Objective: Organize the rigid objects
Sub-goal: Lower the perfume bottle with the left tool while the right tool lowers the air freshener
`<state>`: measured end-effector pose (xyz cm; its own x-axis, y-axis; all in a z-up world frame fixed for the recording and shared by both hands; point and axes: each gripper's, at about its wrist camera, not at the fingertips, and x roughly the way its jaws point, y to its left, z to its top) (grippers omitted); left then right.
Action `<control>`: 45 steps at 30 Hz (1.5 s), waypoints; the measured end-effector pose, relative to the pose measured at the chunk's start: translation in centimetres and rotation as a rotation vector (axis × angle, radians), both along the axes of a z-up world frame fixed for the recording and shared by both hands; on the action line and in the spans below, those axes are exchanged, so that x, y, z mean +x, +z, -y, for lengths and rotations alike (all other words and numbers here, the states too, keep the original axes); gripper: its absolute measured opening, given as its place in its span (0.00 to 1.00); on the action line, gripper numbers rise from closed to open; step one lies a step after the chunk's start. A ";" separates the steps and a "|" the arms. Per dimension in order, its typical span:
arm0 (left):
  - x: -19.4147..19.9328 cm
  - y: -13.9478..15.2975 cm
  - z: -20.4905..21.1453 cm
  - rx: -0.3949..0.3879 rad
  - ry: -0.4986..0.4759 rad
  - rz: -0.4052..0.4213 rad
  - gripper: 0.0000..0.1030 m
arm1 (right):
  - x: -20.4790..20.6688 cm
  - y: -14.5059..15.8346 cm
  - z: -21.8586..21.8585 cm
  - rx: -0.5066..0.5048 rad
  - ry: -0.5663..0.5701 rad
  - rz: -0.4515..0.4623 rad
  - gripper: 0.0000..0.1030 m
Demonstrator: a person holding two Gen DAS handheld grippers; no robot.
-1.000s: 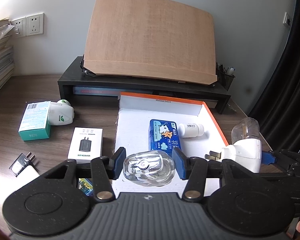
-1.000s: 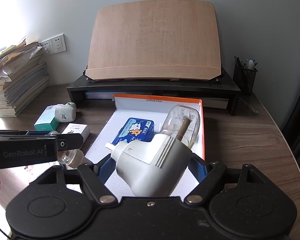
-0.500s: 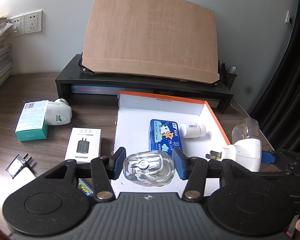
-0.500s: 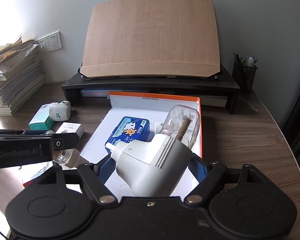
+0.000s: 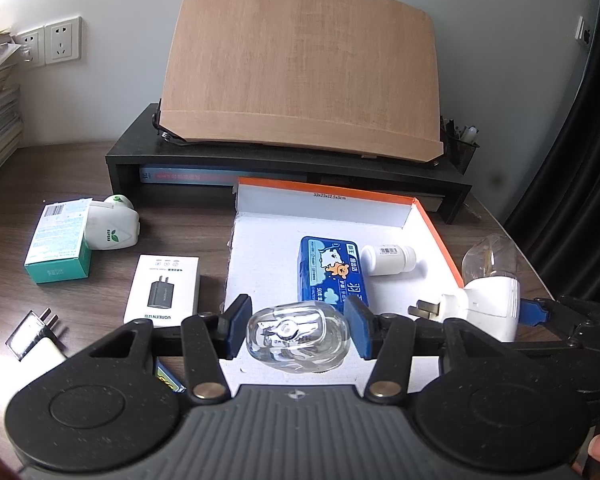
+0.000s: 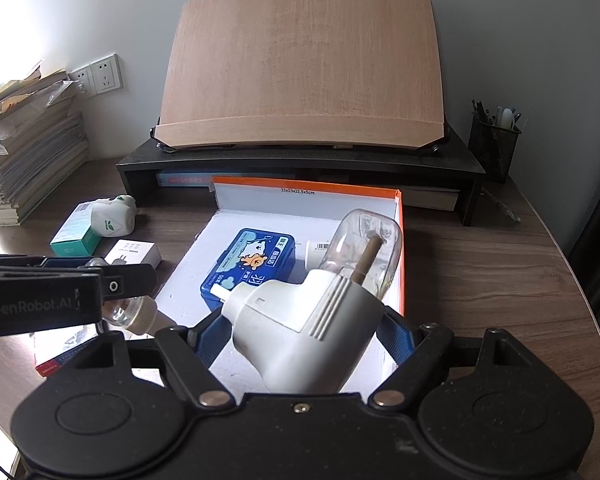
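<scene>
On the brown wooden desk (image 6: 480, 280), in front of a black shelf, we have an open white box (image 5: 324, 240) holding a blue tin (image 5: 332, 272) and a small white bottle (image 5: 388, 259). Our left gripper (image 5: 298, 330) pinches a clear glass bottle (image 5: 298, 336) above the box's near edge. Our right gripper (image 6: 300, 340) clamps a white plug-in heater (image 6: 304, 328) at the box's right side. Smooth glass could slip from the pads, and the two tools, near each other, might collide.
</scene>
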<state>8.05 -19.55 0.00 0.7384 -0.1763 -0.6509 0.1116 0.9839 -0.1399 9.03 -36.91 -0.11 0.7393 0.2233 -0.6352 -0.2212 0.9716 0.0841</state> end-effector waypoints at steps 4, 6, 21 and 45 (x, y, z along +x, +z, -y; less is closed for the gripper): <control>0.1 -0.1 0.1 0.002 -0.003 -0.003 0.50 | 0.2 0.0 0.0 -0.001 0.001 -0.003 0.91; 0.2 -0.1 0.1 0.000 -0.003 -0.005 0.50 | 0.2 0.0 0.0 -0.002 0.001 -0.003 0.91; 0.6 -0.3 0.1 -0.003 -0.003 -0.016 0.50 | 0.7 -0.3 -0.1 -0.015 0.013 -0.010 0.91; 0.9 -0.7 0.8 -0.002 -0.007 -0.023 0.50 | 1.4 -1.1 0.4 -0.038 0.005 -0.023 0.91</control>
